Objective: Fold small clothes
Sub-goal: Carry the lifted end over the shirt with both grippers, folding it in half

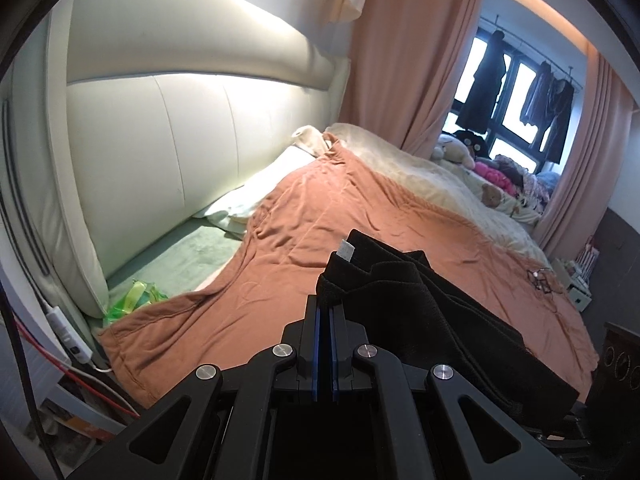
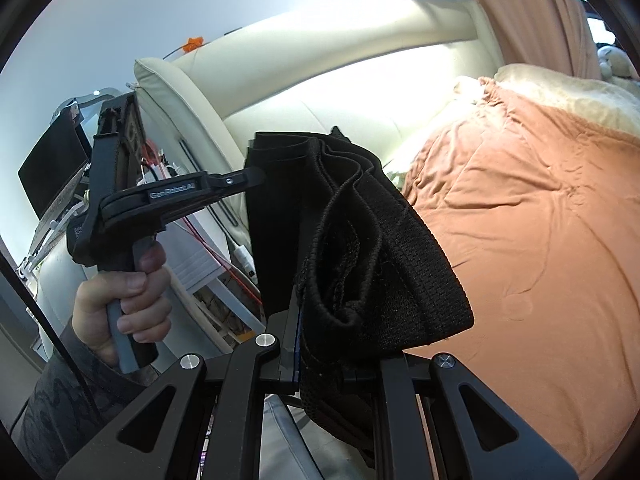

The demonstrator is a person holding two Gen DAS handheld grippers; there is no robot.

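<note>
1 black garment (image 1: pixel 420 300) held btwn 2 claws: left claw (image 1: pixel 325 304) clamped on it, right claw (image 2: pixel 300 300) too.

Orange quilt (image 1: pixel 320 216) on bed, cream headboard (image 1: pixel 168 128), pink curtains (image 1: pixel 404 40), plush toys (image 1: pixel 460 148)

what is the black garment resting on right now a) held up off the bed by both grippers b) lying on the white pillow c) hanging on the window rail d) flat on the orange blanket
a: the black garment hangs in the air, pinched by the left gripper and the right gripper, above the orange blanket.
</note>
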